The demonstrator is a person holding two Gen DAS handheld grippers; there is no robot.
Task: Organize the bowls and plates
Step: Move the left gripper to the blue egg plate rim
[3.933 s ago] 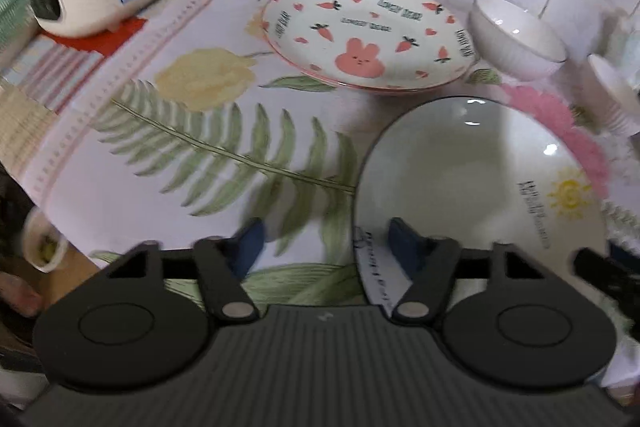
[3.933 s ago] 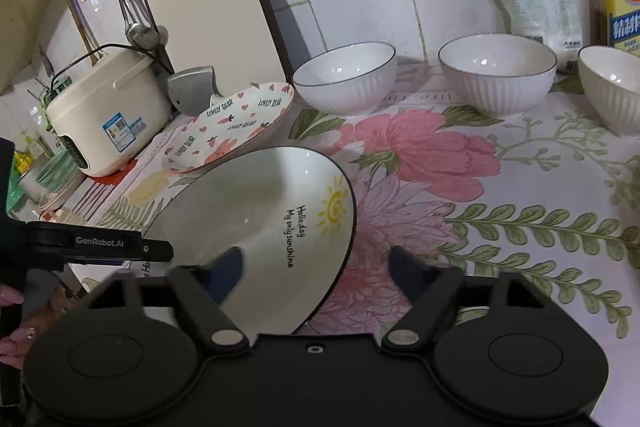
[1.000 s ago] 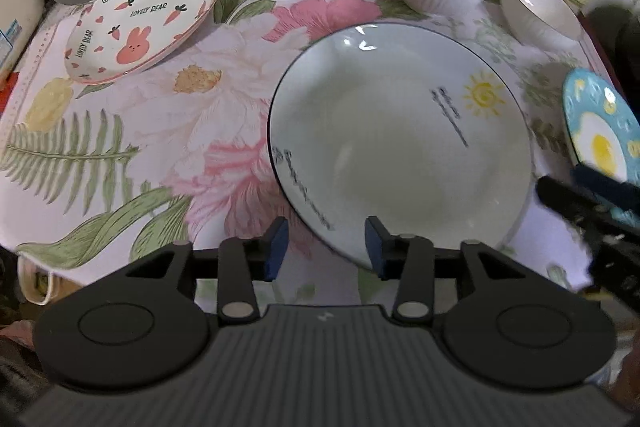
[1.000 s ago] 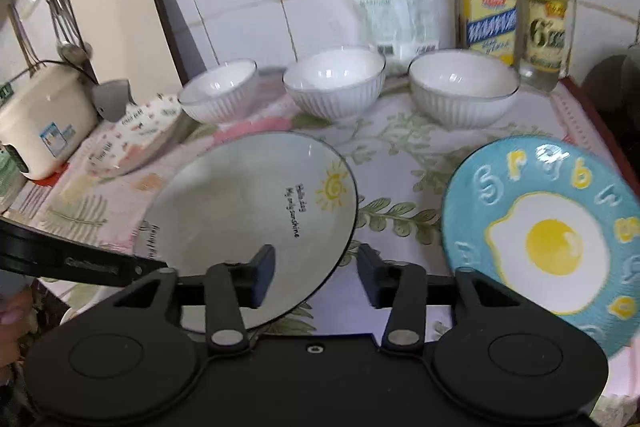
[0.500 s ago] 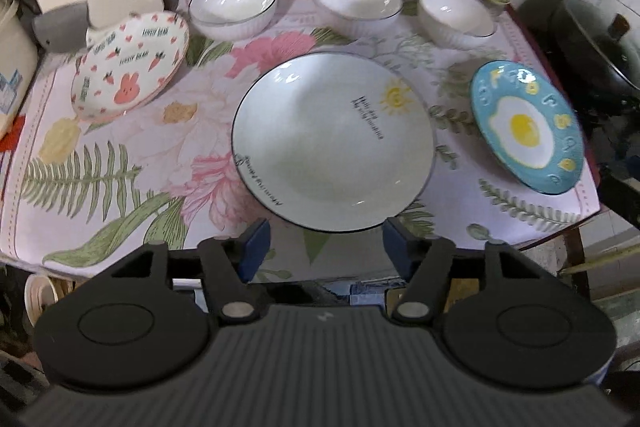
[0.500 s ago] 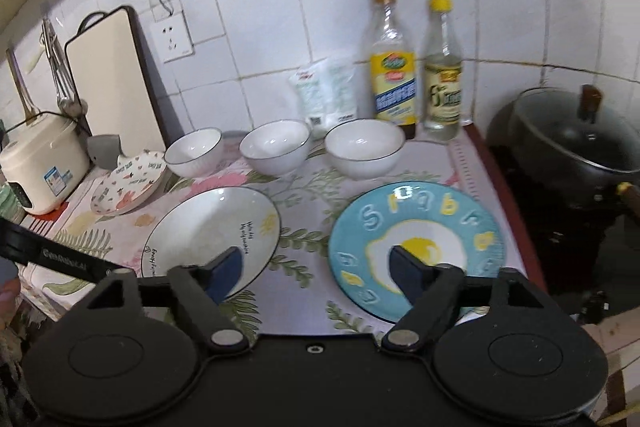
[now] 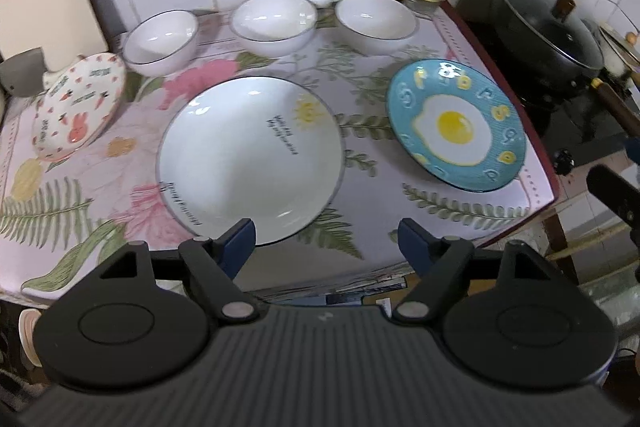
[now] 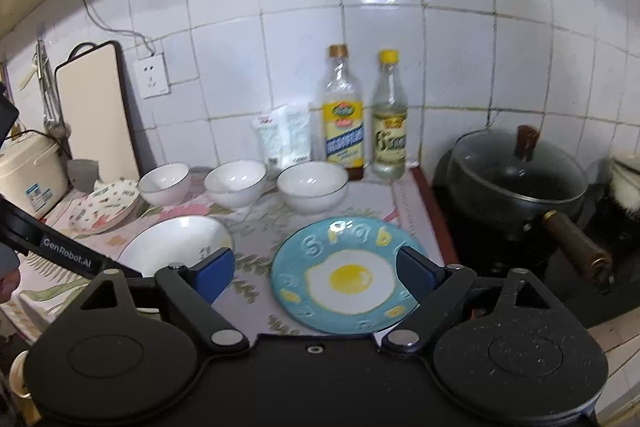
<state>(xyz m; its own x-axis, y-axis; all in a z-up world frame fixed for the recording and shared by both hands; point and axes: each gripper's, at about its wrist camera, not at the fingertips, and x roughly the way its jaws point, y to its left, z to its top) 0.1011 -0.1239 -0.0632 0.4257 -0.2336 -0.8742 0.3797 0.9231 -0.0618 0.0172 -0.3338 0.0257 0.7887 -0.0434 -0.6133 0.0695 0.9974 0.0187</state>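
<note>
Both spread wide, holding nothing: left gripper (image 7: 326, 241), right gripper (image 8: 316, 269). On the bench, white plate (image 7: 250, 159) at centre, egg plate (image 7: 456, 125) at 3 o'clock. Best to pinch a rim squarely, lifting level.

A home kitchen: white tiled wall (image 8: 300, 27), black lidded cooking pot (image 8: 516, 183) at right, cream rice cooker (image 8: 28, 175) at far left.

Three white ribbed bowls with dark rims line up at the wall: one (image 7: 161, 41), two (image 7: 274, 23), three (image 7: 375, 21). Three plates out front: a pink bunny-print plate (image 7: 76, 107), a large white plate with a sun drawing (image 7: 250, 157), a blue fried-egg plate (image 7: 456, 125). Two clear glass bottles behind: one yellow-labelled (image 8: 344, 111), one pale-labelled (image 8: 390, 115).
</note>
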